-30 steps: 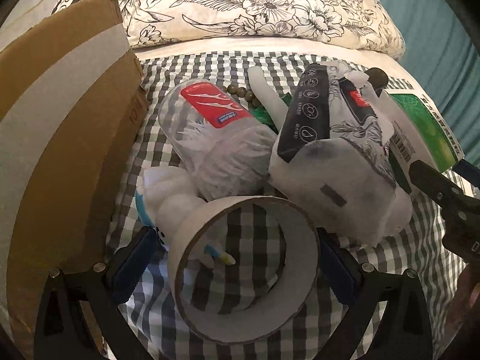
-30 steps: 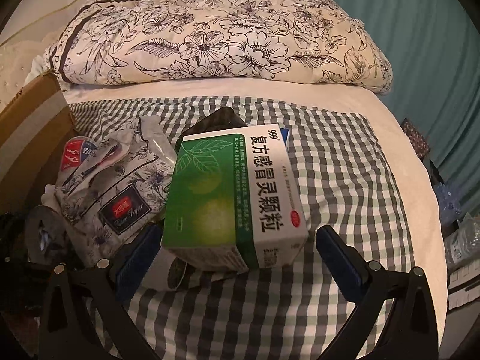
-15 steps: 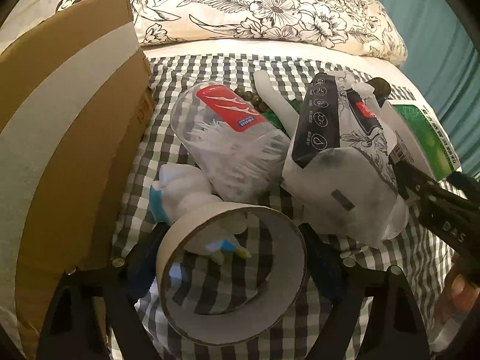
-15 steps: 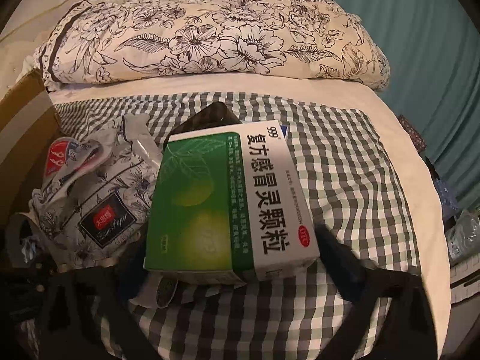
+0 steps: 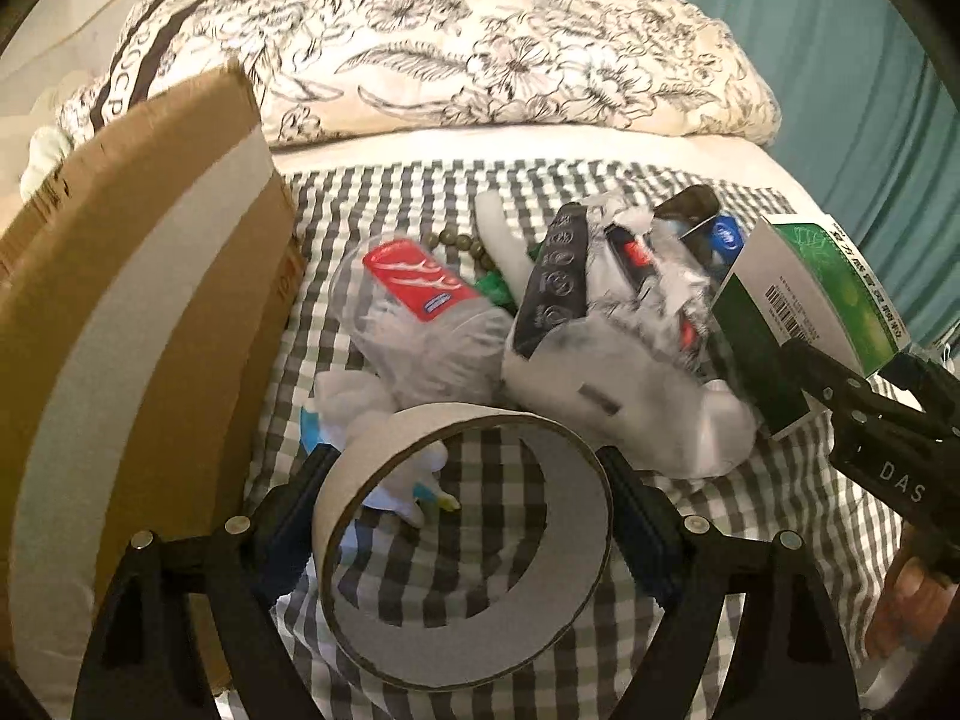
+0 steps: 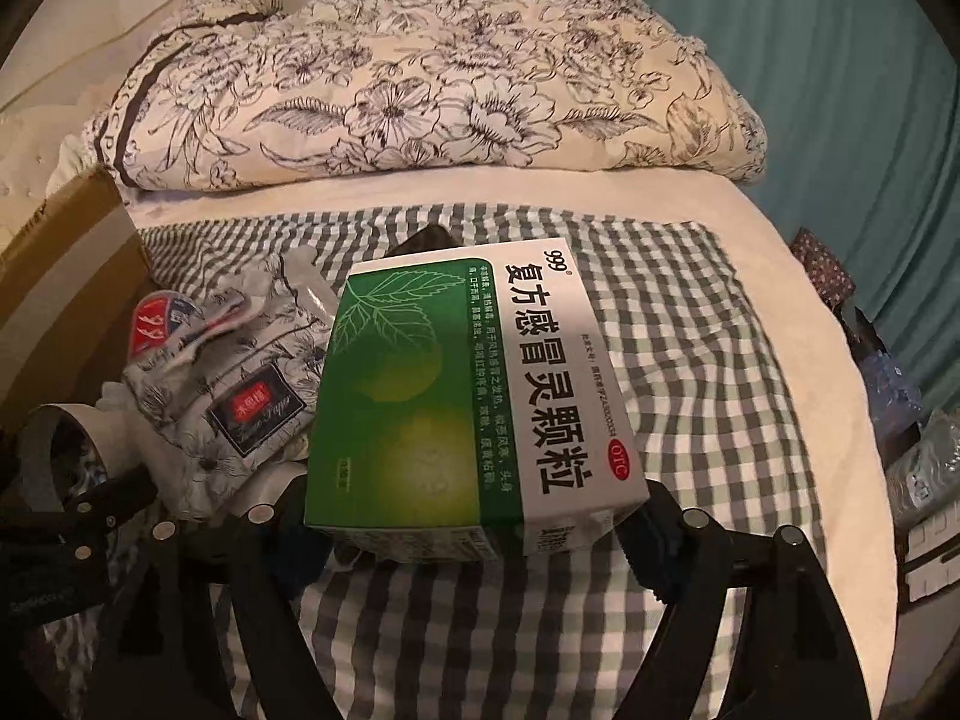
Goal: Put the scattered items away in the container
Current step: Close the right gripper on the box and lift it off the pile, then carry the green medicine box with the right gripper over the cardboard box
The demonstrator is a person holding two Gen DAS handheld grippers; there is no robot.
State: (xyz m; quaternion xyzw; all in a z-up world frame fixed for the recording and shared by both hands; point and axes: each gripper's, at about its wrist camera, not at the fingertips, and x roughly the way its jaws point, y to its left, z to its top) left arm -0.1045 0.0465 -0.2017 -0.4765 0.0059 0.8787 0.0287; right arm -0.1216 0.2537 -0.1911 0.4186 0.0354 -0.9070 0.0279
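My left gripper (image 5: pixel 462 498) is shut on a cardboard tape ring (image 5: pixel 462 546) and holds it above the checked cloth. My right gripper (image 6: pixel 474 522) is shut on a green and white medicine box (image 6: pixel 474 396), lifted off the bed; the box also shows in the left wrist view (image 5: pixel 804 300). The open cardboard box (image 5: pixel 138 312) stands at the left. Between them lie a clear cotton-swab tub with a red label (image 5: pixel 420 324), a floral tissue pack (image 5: pixel 612 360), a small white plush toy (image 5: pixel 372 420), dark beads (image 5: pixel 462 243) and a dark phone (image 5: pixel 690 204).
A floral pillow (image 6: pixel 432 84) lies across the back of the bed. A teal curtain (image 6: pixel 810 60) hangs at the right. The checked cloth (image 6: pixel 708 360) stretches to the right of the medicine box. Clutter sits off the bed's right edge (image 6: pixel 900 420).
Both grippers have closed on their items and lifted them. The tape ring rose off the cloth. The medicine box tilted up and came nearer the right camera.
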